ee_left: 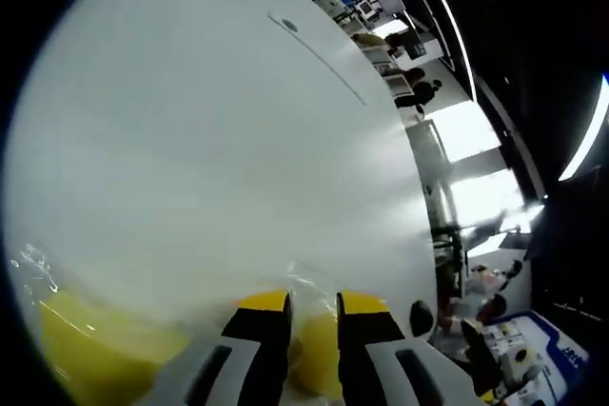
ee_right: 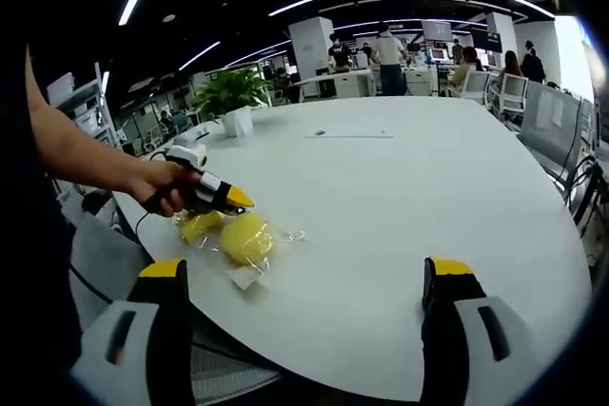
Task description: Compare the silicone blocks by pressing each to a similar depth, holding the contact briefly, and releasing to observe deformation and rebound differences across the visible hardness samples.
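bare table [ee_right: 409, 206] ahead, plant [ee_right: 231, 92] far

2 yellow silicone blocks [ee_right: 233, 235] in clear wrap, touching, on white table [ee_right: 400, 206]

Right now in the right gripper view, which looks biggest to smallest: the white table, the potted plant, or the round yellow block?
1. White table, by far the largest.
2. Potted plant.
3. Round yellow block, in clear wrapping.
The plant and block look nearly alike in the picture, and the plant stands farther away, so their order is unsure.
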A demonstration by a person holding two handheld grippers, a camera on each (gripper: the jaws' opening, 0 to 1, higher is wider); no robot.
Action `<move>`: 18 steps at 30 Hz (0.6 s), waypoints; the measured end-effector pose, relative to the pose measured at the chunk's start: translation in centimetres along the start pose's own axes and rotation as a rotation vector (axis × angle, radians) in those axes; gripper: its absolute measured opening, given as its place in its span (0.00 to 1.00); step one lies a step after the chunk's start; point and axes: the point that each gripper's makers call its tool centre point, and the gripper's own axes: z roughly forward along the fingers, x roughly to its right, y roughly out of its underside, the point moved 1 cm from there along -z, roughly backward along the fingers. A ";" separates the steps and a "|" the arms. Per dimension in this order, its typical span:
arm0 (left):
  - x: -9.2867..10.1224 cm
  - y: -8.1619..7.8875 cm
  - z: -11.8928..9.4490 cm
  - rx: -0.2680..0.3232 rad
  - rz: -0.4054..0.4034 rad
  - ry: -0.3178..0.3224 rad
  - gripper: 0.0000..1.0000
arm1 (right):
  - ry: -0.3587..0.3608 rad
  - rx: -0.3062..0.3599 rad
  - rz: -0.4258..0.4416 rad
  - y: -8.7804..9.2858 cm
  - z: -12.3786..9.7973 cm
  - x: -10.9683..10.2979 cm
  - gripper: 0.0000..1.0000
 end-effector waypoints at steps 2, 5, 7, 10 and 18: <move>-0.3 -0.1 0.2 0.000 0.047 -0.027 0.19 | -0.002 -0.005 -0.001 0.2 -0.1 -0.1 0.96; -0.2 -0.2 0.3 0.002 0.110 -0.043 0.21 | -0.001 -0.005 0.004 0.2 -0.1 -0.1 0.96; 0.0 0.0 0.3 0.000 0.095 -0.038 0.19 | 0.002 -0.003 0.007 0.3 -0.2 -0.1 0.96; -0.2 -0.1 0.3 0.004 0.087 -0.035 0.12 | 0.006 -0.011 0.003 0.4 -0.3 0.0 0.96; 0.1 0.2 0.5 -0.007 0.206 -0.042 0.00 | 0.023 -0.009 0.000 0.1 -0.5 0.7 0.96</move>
